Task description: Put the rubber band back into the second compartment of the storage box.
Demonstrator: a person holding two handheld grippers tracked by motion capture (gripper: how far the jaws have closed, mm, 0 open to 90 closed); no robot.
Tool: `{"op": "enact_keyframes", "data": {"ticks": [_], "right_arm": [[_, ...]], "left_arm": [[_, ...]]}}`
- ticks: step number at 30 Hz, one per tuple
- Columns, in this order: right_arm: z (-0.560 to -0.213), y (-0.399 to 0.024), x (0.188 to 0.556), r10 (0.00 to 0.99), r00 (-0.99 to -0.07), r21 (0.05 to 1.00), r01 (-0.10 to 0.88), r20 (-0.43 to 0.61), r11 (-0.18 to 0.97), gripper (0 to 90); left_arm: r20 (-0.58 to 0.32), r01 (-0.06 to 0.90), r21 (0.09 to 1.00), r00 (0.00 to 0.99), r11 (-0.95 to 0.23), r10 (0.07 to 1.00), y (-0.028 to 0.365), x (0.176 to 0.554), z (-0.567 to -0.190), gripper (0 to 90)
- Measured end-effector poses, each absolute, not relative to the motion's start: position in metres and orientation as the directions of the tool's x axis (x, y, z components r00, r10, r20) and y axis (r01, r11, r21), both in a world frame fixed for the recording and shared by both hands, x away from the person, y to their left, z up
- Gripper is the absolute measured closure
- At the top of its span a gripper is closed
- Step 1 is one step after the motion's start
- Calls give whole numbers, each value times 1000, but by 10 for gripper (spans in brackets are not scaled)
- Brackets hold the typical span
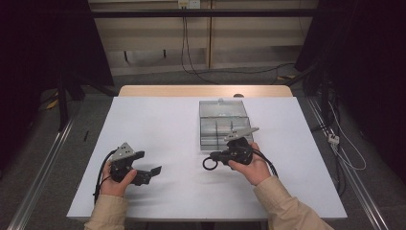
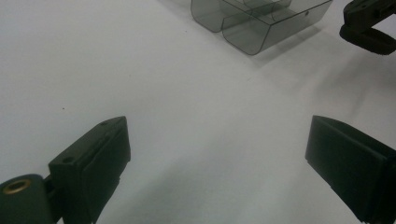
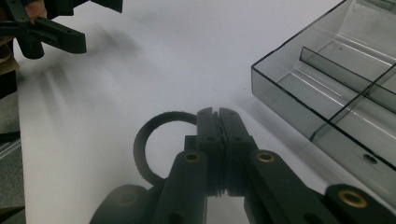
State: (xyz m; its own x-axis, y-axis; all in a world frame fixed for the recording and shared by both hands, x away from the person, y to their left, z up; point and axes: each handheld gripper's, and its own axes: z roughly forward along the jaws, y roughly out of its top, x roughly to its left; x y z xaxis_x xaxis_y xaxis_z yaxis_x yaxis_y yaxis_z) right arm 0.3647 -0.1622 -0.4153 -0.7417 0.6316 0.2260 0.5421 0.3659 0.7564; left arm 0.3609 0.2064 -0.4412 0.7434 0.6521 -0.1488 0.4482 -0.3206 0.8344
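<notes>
Right gripper view: black ring [image 3: 144, 149] clamped in right gripper [image 3: 218, 122].

Recording lab: black curtains [image 1: 43, 43], floor rails [image 1: 40, 167], white-topped table [image 1: 158, 120].

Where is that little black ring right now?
The black ring is pinched in the right gripper, just above the white table, in the high view a little left of the clear plastic box's near corner.
</notes>
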Motion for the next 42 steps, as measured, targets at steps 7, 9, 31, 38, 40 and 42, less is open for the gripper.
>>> {"op": "enact_keyframes", "data": {"ticks": [7,9,31,38,40,42], "right_arm": [[-412,-164,370,633,-739,755,546,231,362,880],[-411,-165,371,636,-737,756,546,229,361,880],[-404,-173,385,656,-718,761,554,231,338,880],[-404,-177,391,670,-708,761,555,221,336,880],[-403,-179,393,674,-705,761,556,219,335,880],[-403,-181,394,680,-701,762,557,218,331,880]], "left_arm": [[-146,447,833,745,-325,651,206,361,-442,66],[-144,448,832,744,-327,653,207,361,-441,66],[-148,451,833,741,-322,656,209,362,-442,66],[-144,448,833,742,-324,655,209,361,-441,66],[-145,447,833,744,-325,653,208,362,-442,66],[-147,449,833,742,-323,654,208,362,-442,66]]}}
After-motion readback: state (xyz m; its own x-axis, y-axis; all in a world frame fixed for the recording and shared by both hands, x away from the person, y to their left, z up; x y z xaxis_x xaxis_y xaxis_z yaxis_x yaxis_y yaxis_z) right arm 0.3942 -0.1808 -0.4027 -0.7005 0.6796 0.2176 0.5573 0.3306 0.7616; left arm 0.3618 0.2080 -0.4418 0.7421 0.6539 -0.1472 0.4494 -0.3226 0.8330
